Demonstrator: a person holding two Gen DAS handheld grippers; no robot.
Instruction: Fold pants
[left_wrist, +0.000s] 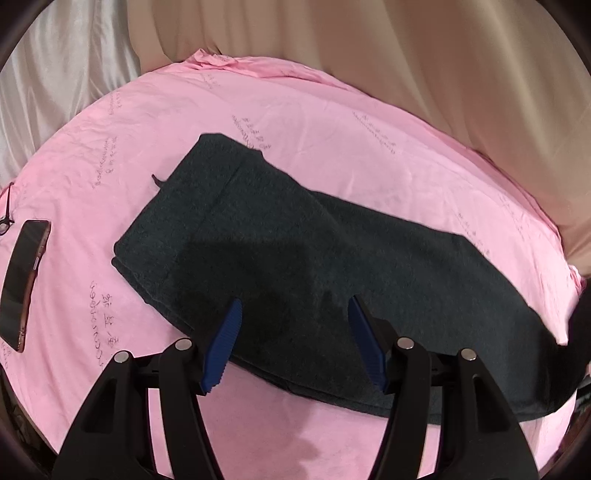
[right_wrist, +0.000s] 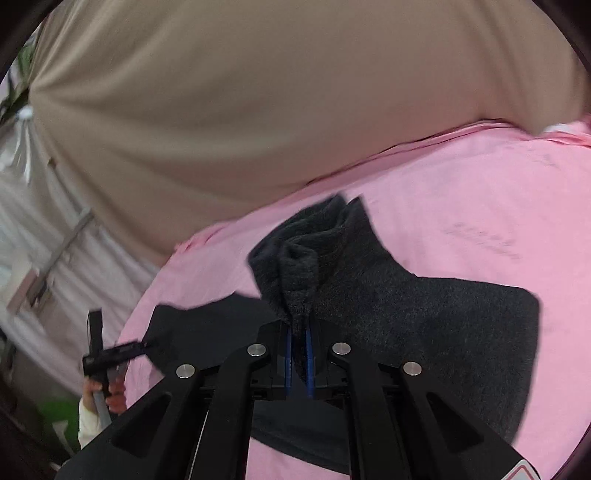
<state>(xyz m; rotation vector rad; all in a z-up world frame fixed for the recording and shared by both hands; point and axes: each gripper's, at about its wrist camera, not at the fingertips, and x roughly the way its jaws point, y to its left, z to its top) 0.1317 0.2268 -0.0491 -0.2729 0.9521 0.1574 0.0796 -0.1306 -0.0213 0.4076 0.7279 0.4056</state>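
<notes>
Dark grey pants lie folded lengthwise on a pink sheet, waistband at the far left and legs running to the lower right. My left gripper is open and empty, hovering over the near edge of the pants at mid-length. In the right wrist view my right gripper is shut on a bunched fold of the pants and lifts that end above the sheet. The left gripper shows at the lower left of that view, held by a hand.
A dark phone lies on the sheet at the far left, with a small dark cord beyond it. Beige and white curtains hang behind the bed.
</notes>
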